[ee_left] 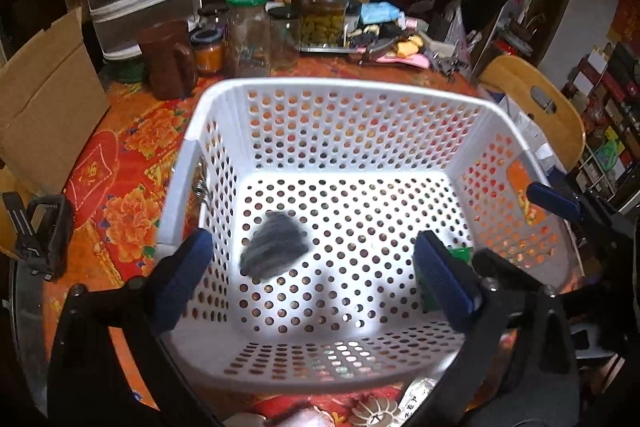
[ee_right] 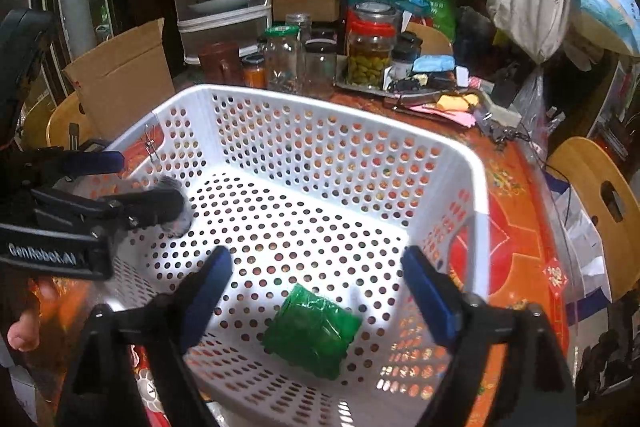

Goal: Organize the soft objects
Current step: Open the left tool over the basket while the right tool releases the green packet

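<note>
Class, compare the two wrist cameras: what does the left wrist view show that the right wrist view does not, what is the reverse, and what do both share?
Only the left wrist view shows the blurred dark grey soft object whole and clear of any fingers.

Only the right wrist view shows the green soft packet whole on the basket floor, and the left gripper from outside.

Both show the white perforated basket, the jars behind it, and open blue-padded fingers.
</note>
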{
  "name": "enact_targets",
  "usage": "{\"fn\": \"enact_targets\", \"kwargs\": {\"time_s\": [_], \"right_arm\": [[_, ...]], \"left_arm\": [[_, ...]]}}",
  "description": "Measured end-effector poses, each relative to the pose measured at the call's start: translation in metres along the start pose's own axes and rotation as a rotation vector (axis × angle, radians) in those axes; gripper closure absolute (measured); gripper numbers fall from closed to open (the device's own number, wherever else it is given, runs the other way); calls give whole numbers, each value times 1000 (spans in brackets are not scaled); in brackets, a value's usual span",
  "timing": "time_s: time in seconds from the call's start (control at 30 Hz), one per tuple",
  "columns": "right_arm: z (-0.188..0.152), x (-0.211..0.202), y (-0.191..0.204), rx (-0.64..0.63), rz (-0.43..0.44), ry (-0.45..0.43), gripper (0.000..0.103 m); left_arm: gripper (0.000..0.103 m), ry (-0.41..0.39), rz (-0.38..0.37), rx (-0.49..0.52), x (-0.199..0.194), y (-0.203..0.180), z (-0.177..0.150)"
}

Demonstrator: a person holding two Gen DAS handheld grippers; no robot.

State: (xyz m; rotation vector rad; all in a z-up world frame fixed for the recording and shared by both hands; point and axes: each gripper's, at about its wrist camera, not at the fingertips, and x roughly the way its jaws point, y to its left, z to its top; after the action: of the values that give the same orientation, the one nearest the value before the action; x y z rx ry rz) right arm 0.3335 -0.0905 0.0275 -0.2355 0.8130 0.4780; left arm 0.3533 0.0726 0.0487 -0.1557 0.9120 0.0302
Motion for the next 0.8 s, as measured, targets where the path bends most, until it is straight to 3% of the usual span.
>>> {"fn": "enact_targets", "kwargs": {"time_s": [0.17, 0.6, 0.8], "right_arm": [[-4, -21, -5, 27, 18, -37, 0], [-32, -85, -5, 75, 25, -146, 0], [-53, -120, 5, 73, 49, -213, 0]], "left_arm": [[0, -44, -17, 12, -29, 1, -7], [0, -180, -18, 44, -120, -1, -58], [0, -237, 31, 78, -156, -8, -99]]}}
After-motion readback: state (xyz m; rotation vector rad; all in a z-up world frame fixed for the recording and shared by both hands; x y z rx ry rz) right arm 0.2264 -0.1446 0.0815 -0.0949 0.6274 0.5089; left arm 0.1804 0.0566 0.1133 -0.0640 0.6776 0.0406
